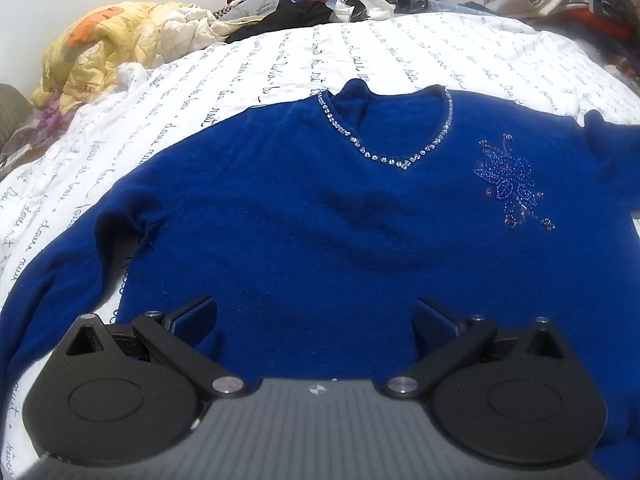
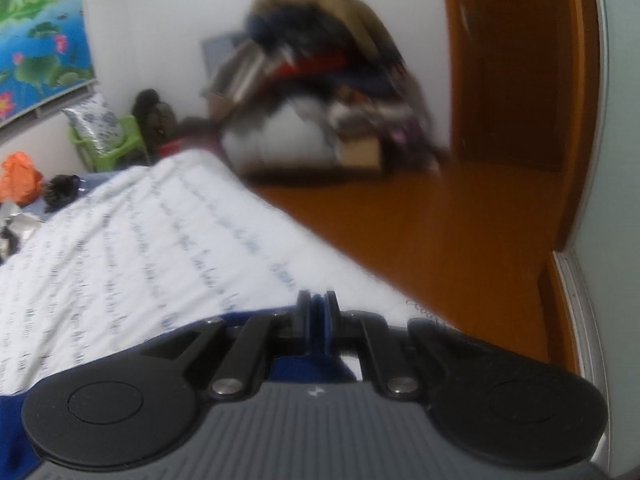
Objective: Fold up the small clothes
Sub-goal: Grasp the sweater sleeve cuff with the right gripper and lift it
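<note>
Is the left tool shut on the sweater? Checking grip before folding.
No, the left tool hangs open above the sweater, its fingers wide apart.

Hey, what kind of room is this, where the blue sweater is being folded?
Most likely a lived-in bedroom at home. The blue sweater lies on a bed under a white quilt printed with script, loose clothes are heaped at the far end, and there is a wooden door and an orange-brown floor.

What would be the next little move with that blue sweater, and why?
Probably lower the left gripper and close it on the blue sweater. Its jaws stand wide open over the near part, holding nothing, while the right gripper looks shut on blue cloth. The sweater lies flat on the bedspread, unfolded.
</note>
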{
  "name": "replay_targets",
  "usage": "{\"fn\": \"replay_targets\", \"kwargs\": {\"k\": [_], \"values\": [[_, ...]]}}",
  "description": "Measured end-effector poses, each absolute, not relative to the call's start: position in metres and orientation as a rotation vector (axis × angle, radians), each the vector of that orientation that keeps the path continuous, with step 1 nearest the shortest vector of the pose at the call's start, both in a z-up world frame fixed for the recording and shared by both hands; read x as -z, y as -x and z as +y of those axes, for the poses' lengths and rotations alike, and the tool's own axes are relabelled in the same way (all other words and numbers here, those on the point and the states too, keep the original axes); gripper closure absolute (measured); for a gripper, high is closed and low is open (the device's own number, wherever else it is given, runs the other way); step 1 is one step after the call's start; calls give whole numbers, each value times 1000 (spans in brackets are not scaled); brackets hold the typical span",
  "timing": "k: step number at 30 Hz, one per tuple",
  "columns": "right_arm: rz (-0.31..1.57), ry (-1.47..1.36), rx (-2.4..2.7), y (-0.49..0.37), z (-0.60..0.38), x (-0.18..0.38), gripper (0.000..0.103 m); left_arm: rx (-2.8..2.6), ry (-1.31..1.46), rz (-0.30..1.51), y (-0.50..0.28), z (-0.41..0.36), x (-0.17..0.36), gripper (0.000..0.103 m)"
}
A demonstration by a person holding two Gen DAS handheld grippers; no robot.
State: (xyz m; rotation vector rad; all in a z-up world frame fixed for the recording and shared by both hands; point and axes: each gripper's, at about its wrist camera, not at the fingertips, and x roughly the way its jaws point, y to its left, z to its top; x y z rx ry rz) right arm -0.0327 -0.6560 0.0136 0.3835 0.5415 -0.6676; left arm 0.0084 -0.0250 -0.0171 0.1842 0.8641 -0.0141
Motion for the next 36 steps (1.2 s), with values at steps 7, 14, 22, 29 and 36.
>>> {"fn": "replay_targets", "kwargs": {"k": [7, 14, 22, 29, 36], "values": [[621, -415, 811, 6, -681, 33, 93, 10, -186, 863, -9, -24, 16, 0], [366, -708, 834, 74, -674, 34, 17, 16, -177, 869, -10, -25, 18, 0], [280, -1085, 560, 99, -671, 80, 18, 30, -202, 864, -7, -30, 19, 0], [261, -1055, 633, 69, -683, 82, 62, 13, -186, 868, -8, -24, 18, 0], [264, -918, 645, 73, -661, 44, 93, -11, -168, 874, -11, -14, 18, 0]]}}
